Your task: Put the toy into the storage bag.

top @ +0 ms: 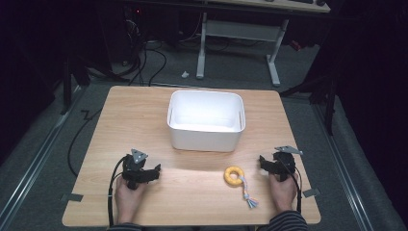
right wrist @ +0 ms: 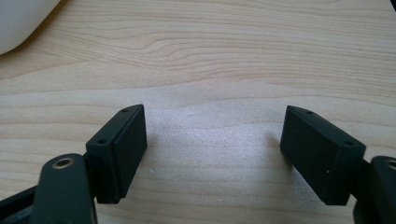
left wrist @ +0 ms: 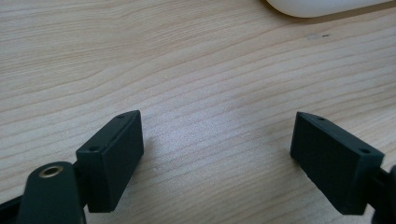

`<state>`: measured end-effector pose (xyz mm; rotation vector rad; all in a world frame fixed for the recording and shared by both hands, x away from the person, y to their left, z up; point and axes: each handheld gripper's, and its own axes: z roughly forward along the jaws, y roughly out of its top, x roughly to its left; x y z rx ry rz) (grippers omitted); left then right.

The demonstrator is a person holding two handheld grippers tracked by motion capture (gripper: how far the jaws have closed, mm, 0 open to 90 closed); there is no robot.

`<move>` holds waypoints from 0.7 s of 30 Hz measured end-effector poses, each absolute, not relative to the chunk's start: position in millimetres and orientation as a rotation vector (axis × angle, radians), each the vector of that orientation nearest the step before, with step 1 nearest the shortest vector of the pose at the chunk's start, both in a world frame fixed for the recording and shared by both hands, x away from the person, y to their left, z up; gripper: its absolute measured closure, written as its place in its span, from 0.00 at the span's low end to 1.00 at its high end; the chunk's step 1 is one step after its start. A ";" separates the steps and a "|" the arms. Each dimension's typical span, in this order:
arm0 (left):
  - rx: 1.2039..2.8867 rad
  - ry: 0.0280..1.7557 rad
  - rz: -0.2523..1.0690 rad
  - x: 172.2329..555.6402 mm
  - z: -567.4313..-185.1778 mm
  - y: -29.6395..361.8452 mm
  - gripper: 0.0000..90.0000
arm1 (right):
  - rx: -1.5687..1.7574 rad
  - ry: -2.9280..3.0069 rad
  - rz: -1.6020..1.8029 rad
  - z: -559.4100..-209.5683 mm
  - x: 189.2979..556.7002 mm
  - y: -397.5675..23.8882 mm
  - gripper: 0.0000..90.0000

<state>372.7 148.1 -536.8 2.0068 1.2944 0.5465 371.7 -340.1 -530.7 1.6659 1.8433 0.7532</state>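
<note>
Right gripper [top: 264,161]: jaws wide apart, empty, over bare table [top: 144,110]. Left gripper [top: 155,172]: likewise spread, holding nothing. Yellow ring toy [top: 234,175] with rope tail lies between them, nearer right. White bin [top: 205,137] beyond.

Yellow ring toy [top: 234,174], white bin [top: 206,120]
</note>
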 end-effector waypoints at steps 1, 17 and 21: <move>2.007 1.295 0.547 372.7 -536.7 148.1 0.19 | 1.668 1.842 0.754 -530.7 371.5 -339.9 0.25; 2.008 1.294 0.546 372.6 -536.7 148.0 0.19 | 1.651 1.857 0.764 -530.8 371.4 -339.1 0.26; 2.008 1.294 0.546 372.6 -536.7 148.0 0.19 | 1.657 1.858 0.767 -530.8 371.3 -338.3 0.26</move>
